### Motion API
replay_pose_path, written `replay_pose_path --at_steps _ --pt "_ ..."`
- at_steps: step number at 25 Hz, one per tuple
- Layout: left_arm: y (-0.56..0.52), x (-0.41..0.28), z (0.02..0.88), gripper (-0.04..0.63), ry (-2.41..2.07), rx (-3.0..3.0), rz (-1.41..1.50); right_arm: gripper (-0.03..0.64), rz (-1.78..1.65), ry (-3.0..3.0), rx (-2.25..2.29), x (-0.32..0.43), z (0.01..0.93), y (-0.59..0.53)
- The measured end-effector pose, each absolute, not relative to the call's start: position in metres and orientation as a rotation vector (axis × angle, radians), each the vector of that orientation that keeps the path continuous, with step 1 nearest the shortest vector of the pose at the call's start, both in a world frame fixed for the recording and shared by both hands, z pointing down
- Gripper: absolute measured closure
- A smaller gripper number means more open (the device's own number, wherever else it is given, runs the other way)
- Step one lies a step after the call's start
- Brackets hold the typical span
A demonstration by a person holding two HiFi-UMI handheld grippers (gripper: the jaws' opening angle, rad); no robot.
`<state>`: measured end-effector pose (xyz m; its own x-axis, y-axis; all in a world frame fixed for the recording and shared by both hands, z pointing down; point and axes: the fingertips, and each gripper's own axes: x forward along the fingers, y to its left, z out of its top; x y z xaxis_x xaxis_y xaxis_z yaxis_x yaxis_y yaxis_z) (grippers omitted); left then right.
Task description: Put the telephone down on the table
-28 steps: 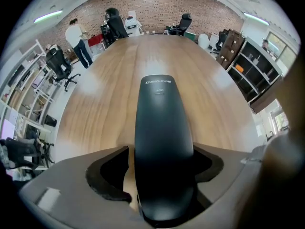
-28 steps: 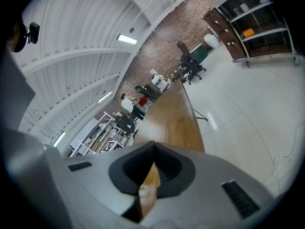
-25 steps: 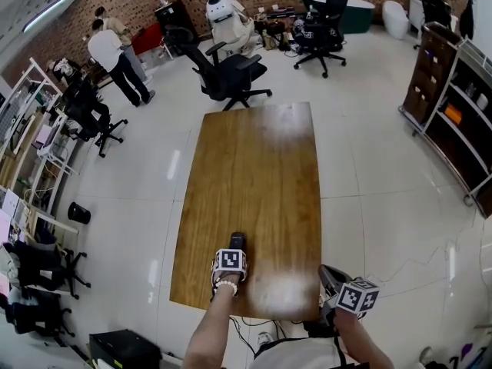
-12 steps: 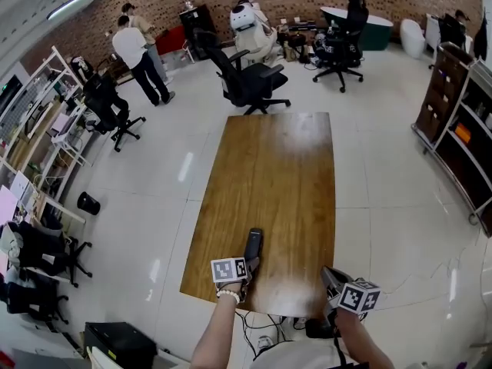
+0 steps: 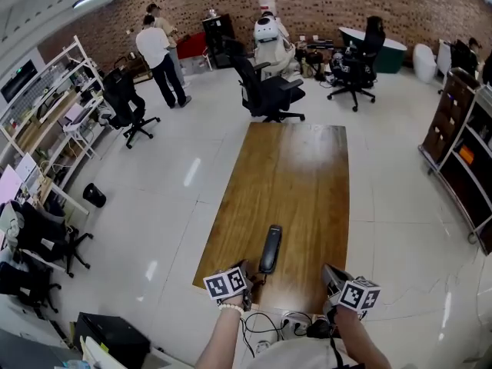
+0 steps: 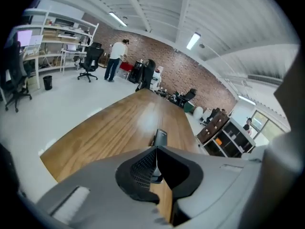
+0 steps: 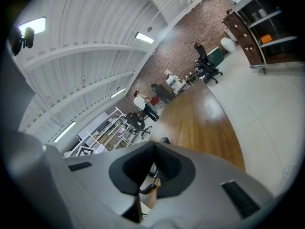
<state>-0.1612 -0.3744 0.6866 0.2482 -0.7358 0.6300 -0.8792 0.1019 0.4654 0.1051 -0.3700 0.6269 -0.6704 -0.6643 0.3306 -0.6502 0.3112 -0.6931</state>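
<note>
While telephone (image 5: 269,249) lies on table (image 5: 300,183), near edge

Left tongs (image 6: 155,162) and right tongs (image 7: 152,168) are showing grey shells and black meshed pads (image 6: 139,168), each carrying a cube (image 5: 226,283) of black-and-white square markers. A pale bead bracelet (image 5: 227,307) is ringing the left wrist; a light top (image 5: 288,356) is peeking in below.
</note>
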Motion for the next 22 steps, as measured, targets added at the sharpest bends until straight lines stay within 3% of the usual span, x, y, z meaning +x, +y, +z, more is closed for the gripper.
replay_pose_path --at_steps 13,22 --pt "-0.285 -0.167 0.657 0.594 -1.478 1.830 0.161 0.614 -1.247 2.547 -1.362 0.037 0.609 -0.292" --pt "-0.214 -0.144 0.663 0.594 -1.388 1.947 0.264 0.614 -1.267 2.461 -1.536 0.043 0.619 -0.203"
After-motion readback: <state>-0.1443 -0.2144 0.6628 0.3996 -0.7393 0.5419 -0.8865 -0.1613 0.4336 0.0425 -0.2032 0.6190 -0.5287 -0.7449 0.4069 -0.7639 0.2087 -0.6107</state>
